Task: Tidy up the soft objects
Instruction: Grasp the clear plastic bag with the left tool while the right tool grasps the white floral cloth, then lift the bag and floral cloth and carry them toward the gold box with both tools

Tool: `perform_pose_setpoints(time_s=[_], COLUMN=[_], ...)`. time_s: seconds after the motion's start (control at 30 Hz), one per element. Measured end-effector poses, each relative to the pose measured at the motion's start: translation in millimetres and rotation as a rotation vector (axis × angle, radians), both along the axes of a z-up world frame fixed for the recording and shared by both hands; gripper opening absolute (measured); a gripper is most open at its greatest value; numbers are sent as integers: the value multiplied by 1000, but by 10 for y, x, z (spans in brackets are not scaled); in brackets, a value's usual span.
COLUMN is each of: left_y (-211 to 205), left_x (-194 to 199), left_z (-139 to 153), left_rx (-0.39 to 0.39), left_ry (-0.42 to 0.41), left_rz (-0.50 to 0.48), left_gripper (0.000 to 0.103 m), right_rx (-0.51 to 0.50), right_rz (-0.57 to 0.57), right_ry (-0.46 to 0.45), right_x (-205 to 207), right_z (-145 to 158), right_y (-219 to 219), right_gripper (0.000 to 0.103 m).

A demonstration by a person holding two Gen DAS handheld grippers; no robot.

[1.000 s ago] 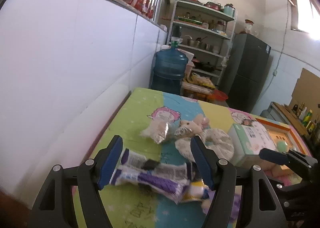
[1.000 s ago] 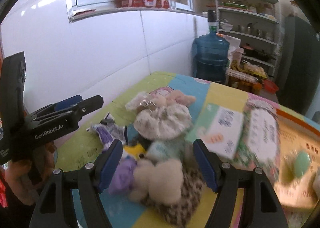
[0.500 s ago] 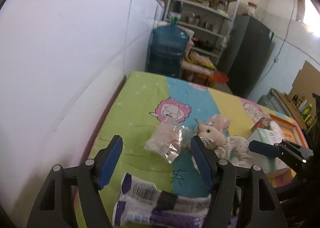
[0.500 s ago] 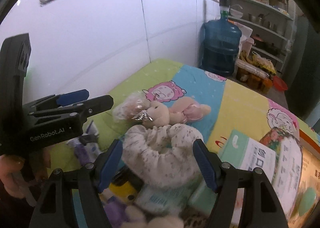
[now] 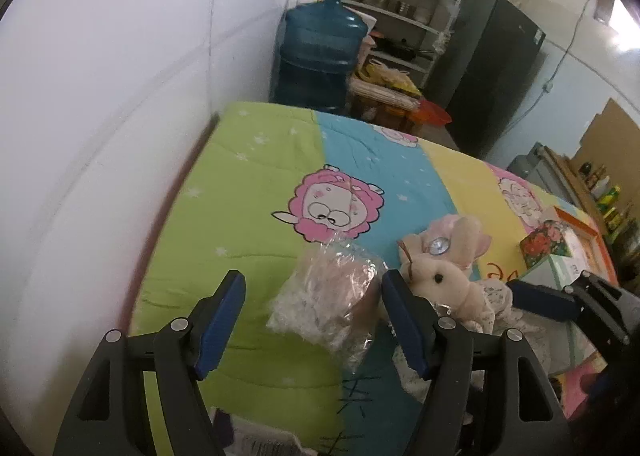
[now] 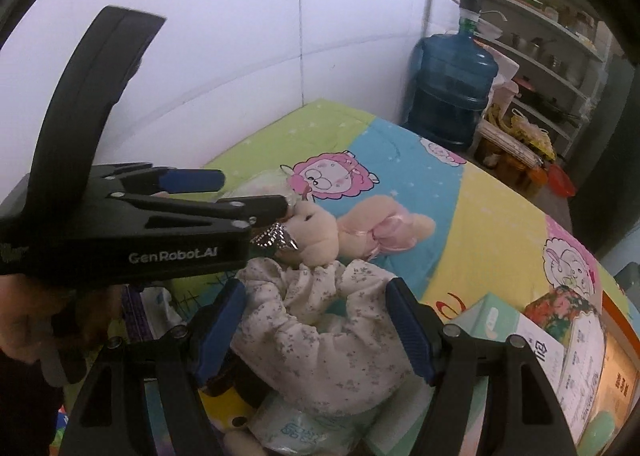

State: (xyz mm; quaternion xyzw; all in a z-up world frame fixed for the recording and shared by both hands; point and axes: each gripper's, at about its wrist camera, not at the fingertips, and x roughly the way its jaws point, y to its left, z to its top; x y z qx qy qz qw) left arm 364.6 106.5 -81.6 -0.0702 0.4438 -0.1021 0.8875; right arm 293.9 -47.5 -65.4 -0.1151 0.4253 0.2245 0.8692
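- Plastic-wrapped bundle (image 5: 334,306) lies on the quilt (image 5: 256,191) between the left gripper (image 5: 312,320)'s released fingers, untouched.
- Floral scrunchie (image 6: 320,332) sits between the right gripper (image 6: 316,330)'s released fingers.

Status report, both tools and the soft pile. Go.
Left tool open, clear plastic bag between its fingers, not gripped. Right tool open over floral fabric ring. Plush rabbit close beside the bag.
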Motion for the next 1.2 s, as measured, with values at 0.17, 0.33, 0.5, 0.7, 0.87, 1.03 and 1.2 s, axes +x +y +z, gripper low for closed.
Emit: perform_pose_setpoints(time_s=[0.17, 0.33, 0.5, 0.7, 0.87, 1.03, 1.2], left_y=[-8, -3, -11, 92, 145, 198, 258], left_x=[21, -4, -75, -234, -390, -570, -757], left_z=[-111, -138, -103, 92, 196, 314, 400], left_rx=[-68, -128, -111, -137, -147, -159, -175], left_ry=[39, 31, -14, -97, -134, -176, -211], left_rz=[-37, -61, -53, -25, -5, 12, 27], left_gripper=[72, 51, 49, 48, 48, 49, 49], right_rx=[-38, -32, 34, 84, 93, 98, 118], right_rz=[9, 13, -4, -3, 1, 5, 3], right_ry=[-3, -22, -19, -37, -60, -77, -94], right_x=[-17, -93, -104, -172, -249, -348, -488], right_z=[-41, -35, 11, 99, 187, 266, 322], right_y=[62, 57, -56, -157, -154, -169, -219], right_gripper=[68, 42, 20, 13, 6, 6, 3])
